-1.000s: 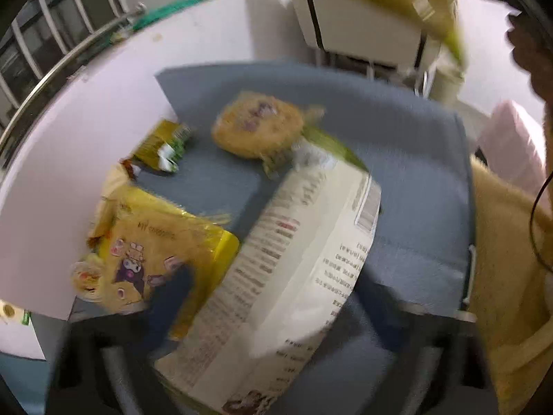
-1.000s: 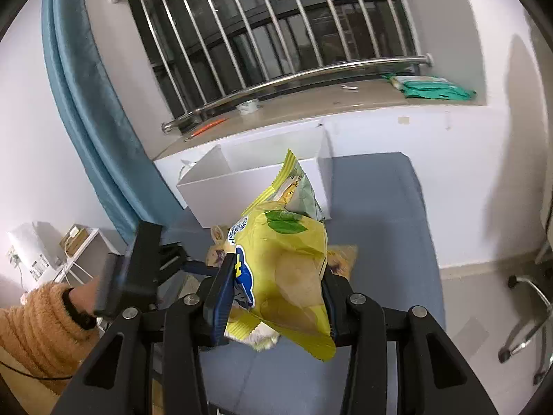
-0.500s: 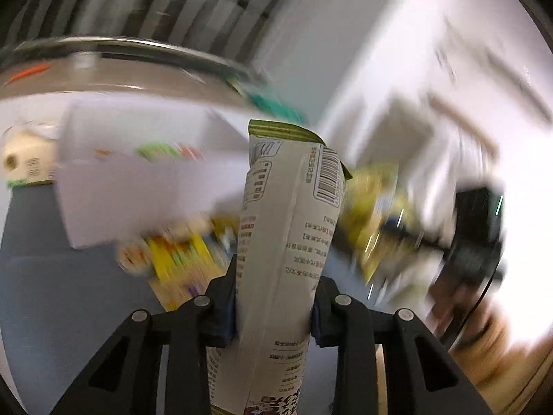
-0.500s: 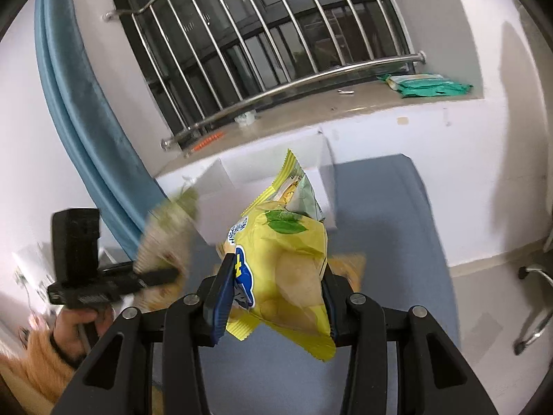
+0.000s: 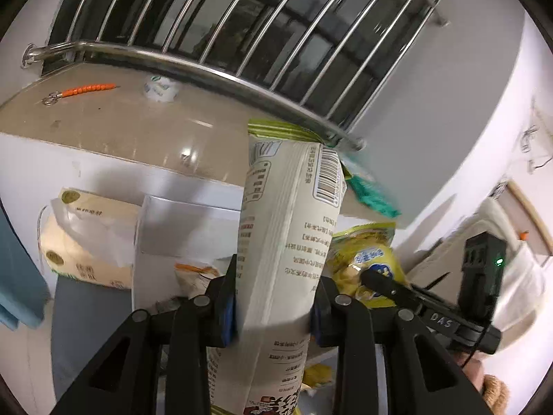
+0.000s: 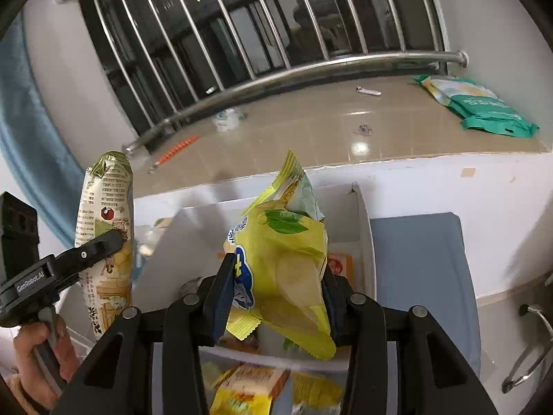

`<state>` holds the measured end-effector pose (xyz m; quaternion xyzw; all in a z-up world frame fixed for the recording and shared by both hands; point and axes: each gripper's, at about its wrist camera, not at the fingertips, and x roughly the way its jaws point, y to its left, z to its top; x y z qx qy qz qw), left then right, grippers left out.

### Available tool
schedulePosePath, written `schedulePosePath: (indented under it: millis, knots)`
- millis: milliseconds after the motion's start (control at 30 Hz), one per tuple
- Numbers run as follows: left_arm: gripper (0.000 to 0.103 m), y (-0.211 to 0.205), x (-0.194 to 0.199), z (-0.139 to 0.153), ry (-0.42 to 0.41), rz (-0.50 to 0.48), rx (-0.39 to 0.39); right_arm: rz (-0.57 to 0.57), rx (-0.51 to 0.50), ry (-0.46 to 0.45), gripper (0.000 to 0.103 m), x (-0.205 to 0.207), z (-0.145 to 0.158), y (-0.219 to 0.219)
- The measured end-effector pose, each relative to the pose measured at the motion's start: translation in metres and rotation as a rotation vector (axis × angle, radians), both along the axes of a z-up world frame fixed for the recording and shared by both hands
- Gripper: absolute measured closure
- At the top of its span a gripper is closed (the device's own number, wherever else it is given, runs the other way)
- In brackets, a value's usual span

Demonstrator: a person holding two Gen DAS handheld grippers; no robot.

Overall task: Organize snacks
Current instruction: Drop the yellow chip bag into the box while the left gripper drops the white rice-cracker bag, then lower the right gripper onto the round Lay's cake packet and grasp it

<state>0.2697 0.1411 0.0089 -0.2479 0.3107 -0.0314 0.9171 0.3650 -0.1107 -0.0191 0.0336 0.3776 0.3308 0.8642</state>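
Two bags are held over the white box (image 6: 363,214): the left gripper (image 5: 274,311) has its fingers pinching a white bag (image 5: 290,228), the right gripper (image 6: 274,297) pinches a yellow chip bag (image 6: 287,266). Both bags look slippery and puffy, so either could slide free or land outside the box. "GenRobot.AI" shows on the left gripper; "DAS" on the right.

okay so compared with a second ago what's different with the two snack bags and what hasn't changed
The left hand-held gripper closed on the white snack bag, which lay on the blue surface, and lifted it upright in front of the white box. The right hand-held gripper carried the yellow chip bag over the box. Unchanged: its grip on that bag.
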Motion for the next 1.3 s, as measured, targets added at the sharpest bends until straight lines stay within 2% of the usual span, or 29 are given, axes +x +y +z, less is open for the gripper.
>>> schedulePosePath:
  millis: [33, 67, 100, 133, 167, 267, 333, 467, 633, 767, 900, 1000, 1133, 1300]
  knots:
    - [0.063, 0.002, 0.006, -0.002, 0.014, 0.017, 0.018, -0.002, -0.005, 0.007, 0.056, 0.005, -0.002, 0.002]
    - [0.043, 0.005, 0.011, -0.005, 0.028, 0.026, 0.027, -0.003, -0.011, 0.016, 0.055, 0.010, -0.005, 0.005]
    - [0.023, 0.006, 0.017, -0.010, 0.062, 0.028, 0.030, 0.001, -0.014, 0.015, 0.050, 0.014, -0.007, 0.008]
    - [0.001, 0.012, 0.020, -0.015, 0.087, 0.039, 0.030, 0.009, -0.028, 0.008, 0.017, 0.016, -0.008, 0.010]
    - [0.000, 0.012, 0.017, -0.018, 0.083, 0.055, 0.032, -0.011, -0.053, 0.003, 0.000, 0.018, -0.009, 0.011]
    - [0.000, 0.012, 0.009, -0.021, 0.081, 0.041, 0.047, -0.023, -0.037, -0.042, 0.000, 0.011, -0.008, 0.004]
    - [0.000, 0.010, 0.010, -0.023, 0.092, 0.035, 0.089, -0.024, -0.041, -0.053, 0.000, 0.005, -0.006, -0.002]
    - [0.000, 0.001, -0.004, -0.015, 0.061, 0.004, 0.136, -0.006, -0.047, -0.105, 0.000, -0.008, 0.008, -0.008]
    - [0.000, -0.023, -0.045, 0.008, -0.002, -0.044, 0.200, 0.017, -0.029, -0.147, 0.000, -0.040, 0.024, -0.025]
    - [0.000, -0.048, -0.098, 0.020, -0.075, -0.085, 0.264, 0.039, -0.010, -0.206, 0.000, -0.085, 0.031, -0.052]
    - [0.000, -0.073, -0.158, 0.021, -0.150, -0.112, 0.301, 0.034, 0.003, -0.226, 0.000, -0.128, 0.024, -0.083]
    - [0.000, -0.086, -0.195, 0.011, -0.166, -0.107, 0.293, 0.010, 0.006, -0.246, 0.000, -0.162, 0.013, -0.106]
    - [0.000, -0.101, -0.227, -0.006, -0.142, -0.075, 0.312, -0.038, -0.028, -0.238, 0.000, -0.200, -0.011, -0.126]
    - [0.000, -0.113, -0.247, -0.020, -0.113, -0.088, 0.250, -0.091, -0.059, -0.205, 0.000, -0.234, -0.039, -0.144]
